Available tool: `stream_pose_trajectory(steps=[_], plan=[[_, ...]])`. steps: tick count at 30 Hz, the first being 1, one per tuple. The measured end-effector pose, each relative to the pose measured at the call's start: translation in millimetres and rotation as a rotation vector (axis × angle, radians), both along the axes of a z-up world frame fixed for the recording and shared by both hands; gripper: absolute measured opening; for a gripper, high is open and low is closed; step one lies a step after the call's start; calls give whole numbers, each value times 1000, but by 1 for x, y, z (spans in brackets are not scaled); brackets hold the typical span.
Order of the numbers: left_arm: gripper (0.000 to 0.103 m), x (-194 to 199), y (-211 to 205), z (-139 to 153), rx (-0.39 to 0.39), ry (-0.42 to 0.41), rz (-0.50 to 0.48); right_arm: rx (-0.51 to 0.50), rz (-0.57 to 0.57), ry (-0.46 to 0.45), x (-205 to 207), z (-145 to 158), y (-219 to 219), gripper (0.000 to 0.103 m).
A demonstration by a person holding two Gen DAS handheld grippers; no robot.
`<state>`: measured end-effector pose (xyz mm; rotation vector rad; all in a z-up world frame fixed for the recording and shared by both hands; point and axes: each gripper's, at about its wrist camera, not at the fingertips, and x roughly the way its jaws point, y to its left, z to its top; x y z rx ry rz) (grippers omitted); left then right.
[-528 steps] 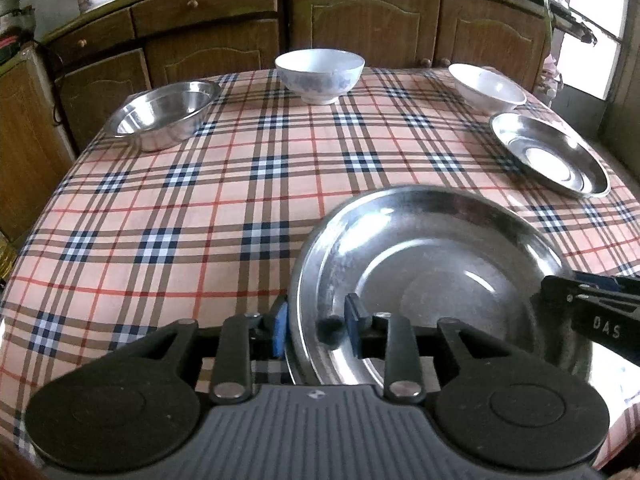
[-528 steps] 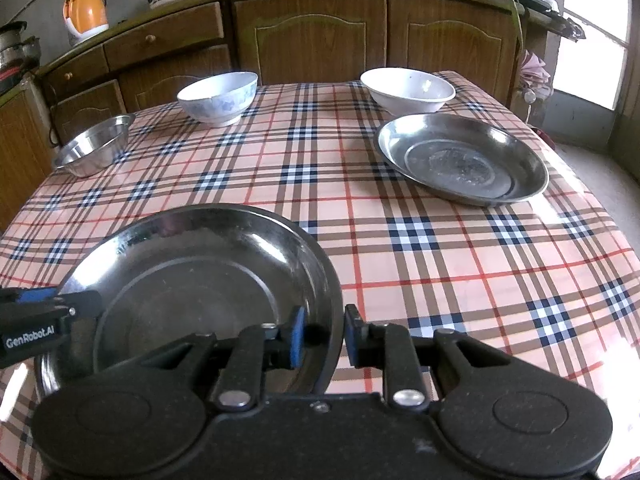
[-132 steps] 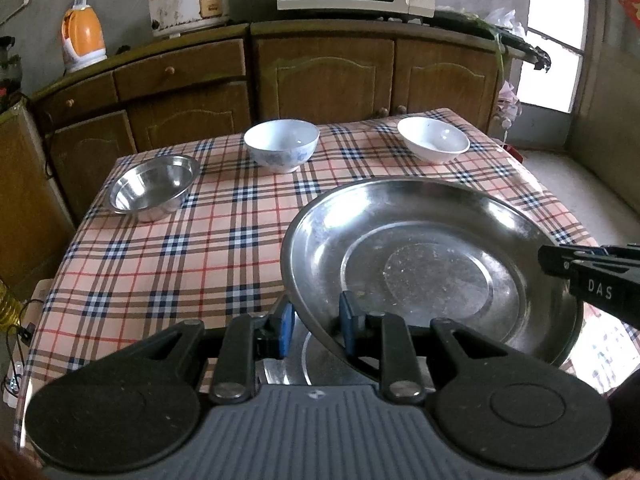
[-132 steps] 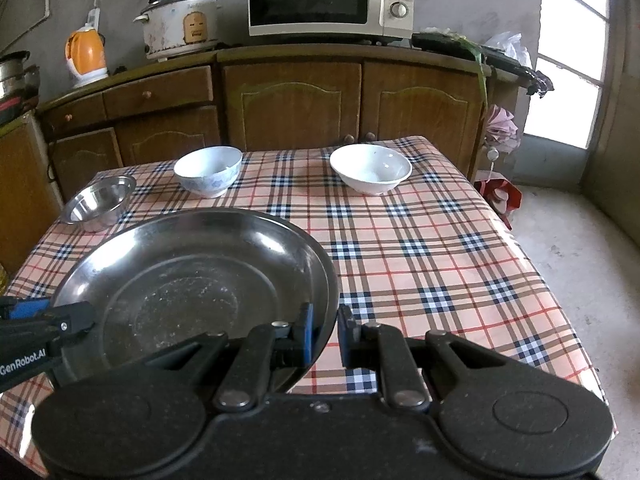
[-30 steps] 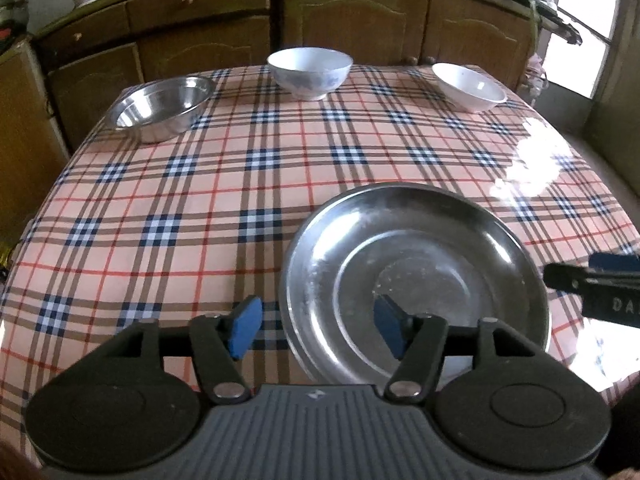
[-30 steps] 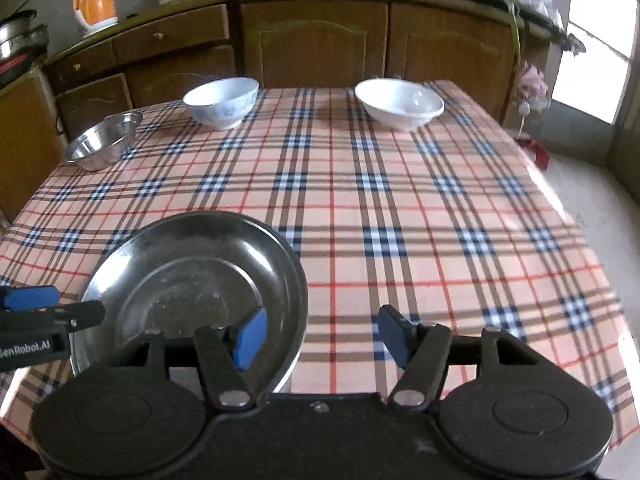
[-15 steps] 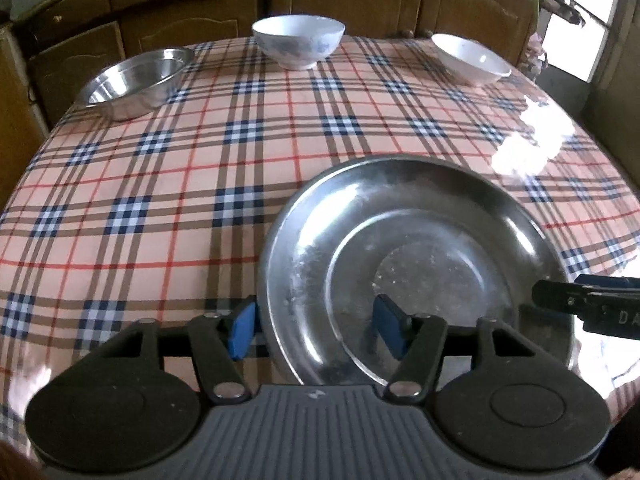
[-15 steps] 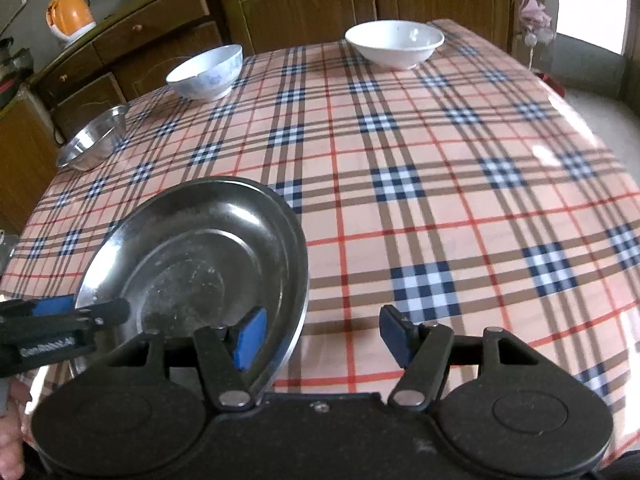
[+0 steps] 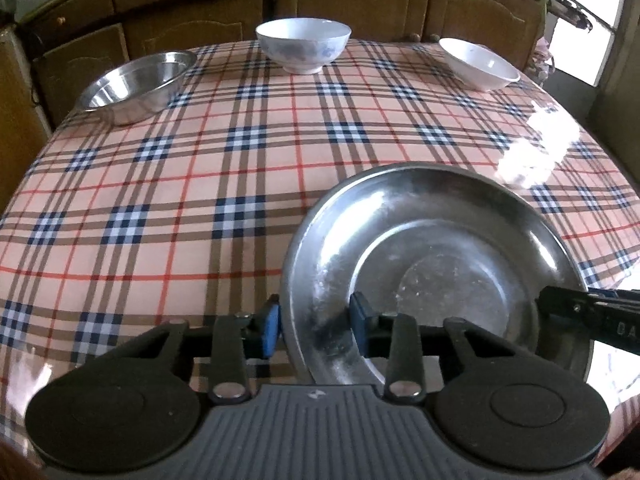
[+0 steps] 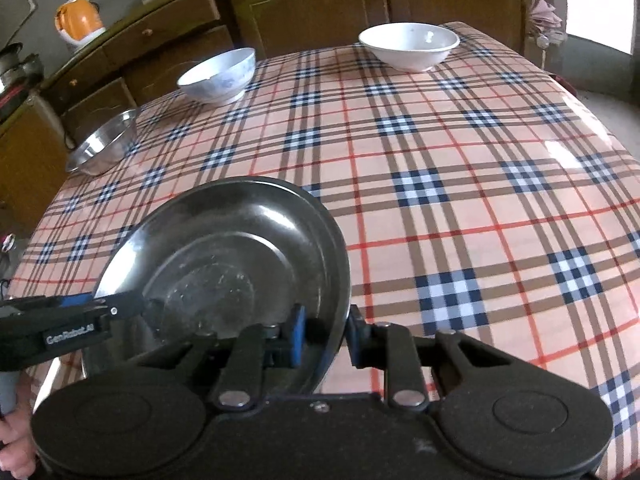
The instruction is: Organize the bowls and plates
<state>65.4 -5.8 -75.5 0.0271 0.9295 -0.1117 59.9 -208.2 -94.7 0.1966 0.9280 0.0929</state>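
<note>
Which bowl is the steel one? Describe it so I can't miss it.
Look along the far edge of the checked tablecloth, by the wooden cabinets. The steel bowl sits at the far left corner. Unlike the two white bowls beside it, it is shiny metal.

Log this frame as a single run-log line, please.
stage: regrasp | left gripper: closing across steel plate rim | right gripper: closing across opposite rim | plate: on checked tablecloth | three bowls: untouched

black grippers (image 9: 314, 326), blue pads, lettering partly unreadable
</note>
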Motion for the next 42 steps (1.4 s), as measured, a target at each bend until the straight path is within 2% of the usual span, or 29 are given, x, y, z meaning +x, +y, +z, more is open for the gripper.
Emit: stream_pose_trajectory(steps=[27,42], plan=[[34,7,-31,53,-21,-133,-47,-30,-72,-134,-5,55,-28,28],[34,16,-42,89,-32,-221,-68,-57,-86,-229,5,97,-38,28]])
